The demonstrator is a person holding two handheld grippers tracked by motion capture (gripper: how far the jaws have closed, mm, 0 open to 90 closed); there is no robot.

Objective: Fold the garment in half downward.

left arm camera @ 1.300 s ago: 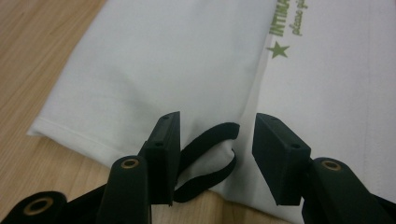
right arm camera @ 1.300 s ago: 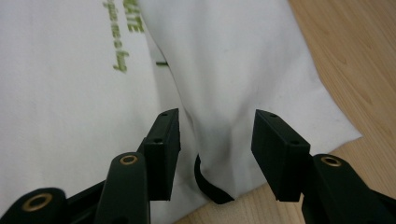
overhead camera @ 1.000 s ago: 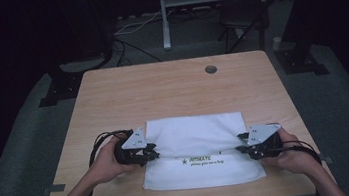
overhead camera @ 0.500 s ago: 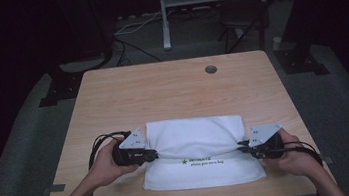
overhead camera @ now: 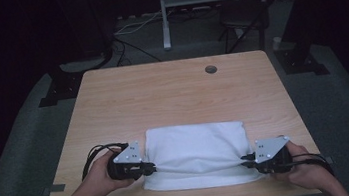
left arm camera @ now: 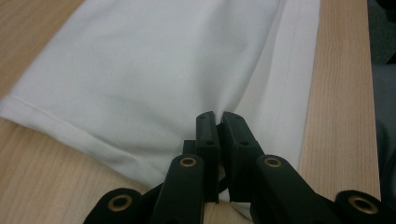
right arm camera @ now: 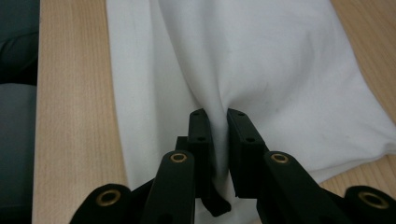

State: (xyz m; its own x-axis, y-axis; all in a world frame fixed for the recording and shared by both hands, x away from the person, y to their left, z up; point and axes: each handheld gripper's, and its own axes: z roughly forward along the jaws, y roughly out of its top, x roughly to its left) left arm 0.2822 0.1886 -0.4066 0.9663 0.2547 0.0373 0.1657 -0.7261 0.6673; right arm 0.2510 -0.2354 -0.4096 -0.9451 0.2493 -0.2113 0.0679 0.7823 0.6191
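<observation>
A white cloth (overhead camera: 196, 150) lies folded on the wooden table (overhead camera: 172, 93) near its front edge. My left gripper (overhead camera: 152, 169) is at the cloth's left side, shut on a pinch of its upper layer. In the left gripper view the black jaws (left arm camera: 218, 116) meet on a ridge of cloth (left arm camera: 140, 70). My right gripper (overhead camera: 245, 161) is at the cloth's right side. Its jaws have just been closing and now clamp a fold of fabric (right arm camera: 261, 60) between the pads, gripper (right arm camera: 218, 114). The upper layer is stretched taut between the two grippers.
A round cable hole (overhead camera: 210, 69) sits near the table's far edge. Bare wood lies beyond the cloth. On the dark floor behind the table are a metal stand (overhead camera: 166, 28) and cables (overhead camera: 129, 30). The front edge of the table is just below both hands.
Both grippers closed on the cloth and drew its upper layer toward the front edge. The printed line on the lower layer is now covered.
</observation>
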